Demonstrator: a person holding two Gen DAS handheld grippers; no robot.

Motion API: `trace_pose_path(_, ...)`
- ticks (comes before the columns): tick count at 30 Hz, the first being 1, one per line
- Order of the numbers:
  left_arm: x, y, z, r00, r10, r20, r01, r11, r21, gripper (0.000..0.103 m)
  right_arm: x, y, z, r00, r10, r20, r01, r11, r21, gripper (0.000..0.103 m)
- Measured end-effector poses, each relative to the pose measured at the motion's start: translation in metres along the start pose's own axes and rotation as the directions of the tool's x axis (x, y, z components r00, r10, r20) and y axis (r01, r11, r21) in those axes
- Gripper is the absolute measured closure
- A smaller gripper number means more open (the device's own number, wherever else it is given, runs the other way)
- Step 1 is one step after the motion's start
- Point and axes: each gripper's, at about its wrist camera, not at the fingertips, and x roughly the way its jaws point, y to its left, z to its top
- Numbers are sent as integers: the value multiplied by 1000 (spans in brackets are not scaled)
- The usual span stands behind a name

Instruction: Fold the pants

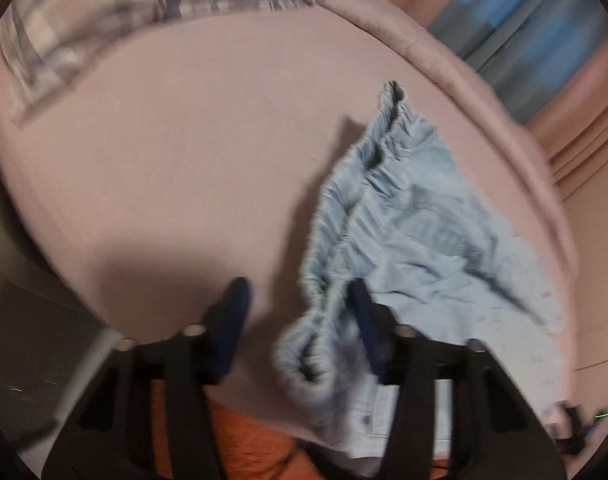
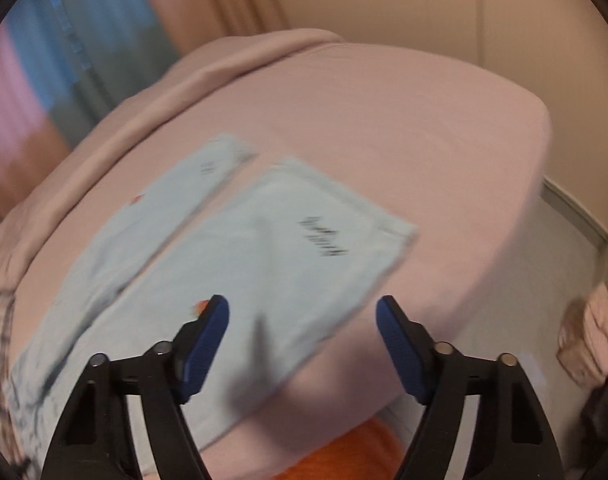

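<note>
Your left gripper hangs over the near edge of the pink bed, jaws parted, with the bunched elastic waistband of the pale blue pants lying between them; the blur hides whether the pads actually press the cloth. Your right gripper is spread wide above the two pant legs, which lie flat side by side, pinching nothing. A plaid cloth sits at the bed's far side.
</note>
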Motion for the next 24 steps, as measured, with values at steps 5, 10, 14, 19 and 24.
trace_pose_path(5, 0, -7, 4, 999, -49, 5, 49, 999, -16, 89, 16, -22, 7, 1000, 3, -26, -1, 998, 68, 38)
trace_pose_path(10, -27, -27, 31, 991, -104, 85, 101, 994, 35, 90, 25, -21, 14, 998, 25, -49, -20, 995, 100, 89)
trace_pose_path(14, -45, -30, 43, 983, -63, 170, 51, 996, 75, 90, 11, -13, 20, 996, 84, 0, -84, 990, 110, 91)
trace_pose_path(19, -1, -7, 24, 995, 88, 48, -92, 991, 93, 91, 6, -11, 9, 998, 60, 27, -62, 994, 90, 91)
trace_pose_path(24, -9, 3, 23, 996, 66, 51, -70, 996, 64, 90, 27, -19, 5, 1000, 24, -14, -23, 996, 91, 95)
